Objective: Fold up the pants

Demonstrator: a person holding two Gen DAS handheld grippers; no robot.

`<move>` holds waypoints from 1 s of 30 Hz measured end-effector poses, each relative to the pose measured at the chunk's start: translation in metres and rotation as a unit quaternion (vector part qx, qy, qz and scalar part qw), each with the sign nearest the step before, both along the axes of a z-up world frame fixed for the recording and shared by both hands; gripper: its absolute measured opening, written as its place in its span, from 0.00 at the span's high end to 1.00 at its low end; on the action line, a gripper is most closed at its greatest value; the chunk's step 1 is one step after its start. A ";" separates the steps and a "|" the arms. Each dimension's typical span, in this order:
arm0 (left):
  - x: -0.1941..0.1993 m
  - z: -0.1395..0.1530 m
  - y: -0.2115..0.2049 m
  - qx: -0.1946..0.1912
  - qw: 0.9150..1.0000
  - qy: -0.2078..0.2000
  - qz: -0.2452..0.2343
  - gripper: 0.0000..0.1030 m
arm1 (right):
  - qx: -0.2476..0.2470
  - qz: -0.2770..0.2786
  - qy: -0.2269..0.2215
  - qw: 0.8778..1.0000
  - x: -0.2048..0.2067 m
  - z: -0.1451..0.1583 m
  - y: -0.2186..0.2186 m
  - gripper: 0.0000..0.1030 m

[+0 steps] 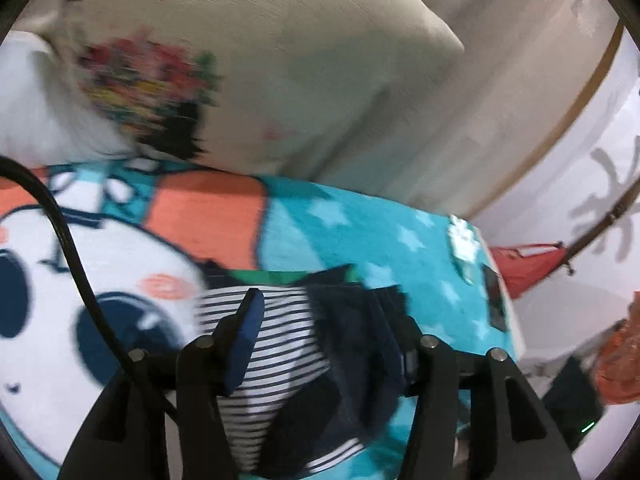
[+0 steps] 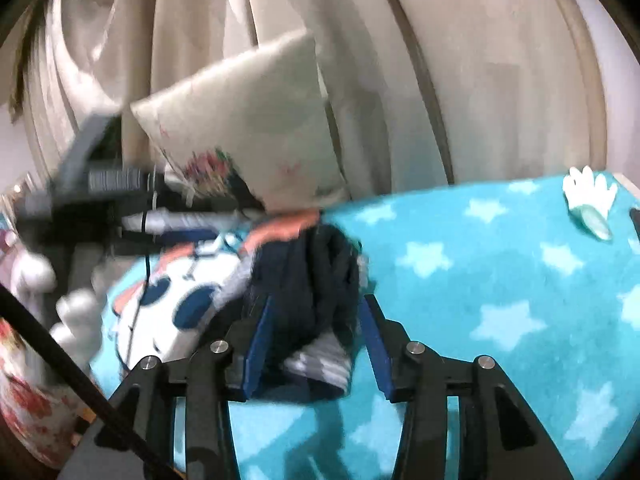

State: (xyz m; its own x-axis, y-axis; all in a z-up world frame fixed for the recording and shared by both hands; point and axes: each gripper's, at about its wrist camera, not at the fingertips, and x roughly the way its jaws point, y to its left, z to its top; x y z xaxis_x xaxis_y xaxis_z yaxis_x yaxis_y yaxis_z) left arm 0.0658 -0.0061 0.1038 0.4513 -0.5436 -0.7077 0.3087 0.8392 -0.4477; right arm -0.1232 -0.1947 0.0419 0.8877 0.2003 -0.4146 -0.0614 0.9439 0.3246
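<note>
The pants (image 1: 320, 344) are dark navy with white-and-navy striped parts, bunched on a turquoise star blanket (image 1: 400, 232). In the left wrist view my left gripper (image 1: 324, 316) has its jaws spread wide with the bunched cloth lying between the blue pads (image 1: 248, 332); the right pad is partly hidden by navy fabric. In the right wrist view the pants (image 2: 308, 292) sit as a crumpled heap between the open fingers of my right gripper (image 2: 316, 312), and the blue pads (image 2: 260, 344) stand apart from the cloth sides. The left gripper's body (image 2: 100, 196) shows at the far left.
A beige pillow with a floral print (image 1: 248, 64) leans behind the blanket, against pale curtains (image 2: 400, 60). A white glove (image 2: 588, 192) and a dark phone (image 1: 496, 300) lie near the blanket's right edge. A red bag (image 1: 528, 268) sits beyond it. A black cable (image 1: 68, 248) crosses the left.
</note>
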 end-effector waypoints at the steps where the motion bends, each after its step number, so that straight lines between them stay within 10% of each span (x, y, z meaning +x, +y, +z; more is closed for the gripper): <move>1: -0.001 -0.002 0.004 0.003 1.000 0.000 0.007 0.48 | 0.007 0.011 -0.007 1.000 0.005 0.006 -0.002 0.54; 13: -0.001 -0.074 0.022 -0.005 0.997 0.071 0.037 0.48 | 0.051 0.059 0.089 0.993 0.072 -0.031 0.013 0.50; 16: -0.004 -0.066 0.034 -0.036 0.998 0.047 0.038 0.35 | 0.058 0.063 0.066 0.994 0.058 -0.020 0.005 0.27; 23: -0.003 -0.082 0.017 -0.080 0.995 0.066 -0.010 0.20 | 0.127 0.060 0.128 0.982 0.083 -0.048 -0.020 0.27; 26: -0.004 -0.092 -0.002 -0.066 0.993 0.086 -0.035 0.51 | 0.166 0.086 0.144 0.972 0.099 -0.059 -0.018 0.34; 27: -0.004 -0.092 -0.006 -0.065 0.993 0.089 -0.038 0.65 | 0.166 0.085 0.147 0.971 0.100 -0.058 -0.018 0.49; 30: -0.002 -0.078 -0.003 -0.071 0.994 0.076 -0.033 0.75 | 0.171 0.095 0.142 0.970 0.100 -0.049 -0.019 0.64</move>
State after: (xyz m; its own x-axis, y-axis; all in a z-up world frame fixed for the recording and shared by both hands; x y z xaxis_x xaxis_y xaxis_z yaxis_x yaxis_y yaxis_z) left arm 0.0637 -0.0093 0.0263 0.3052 -0.6674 -0.6793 0.2812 0.7447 -0.6053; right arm -0.0228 -0.2139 -0.0066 0.6810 0.5192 -0.5164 -0.0871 0.7577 0.6468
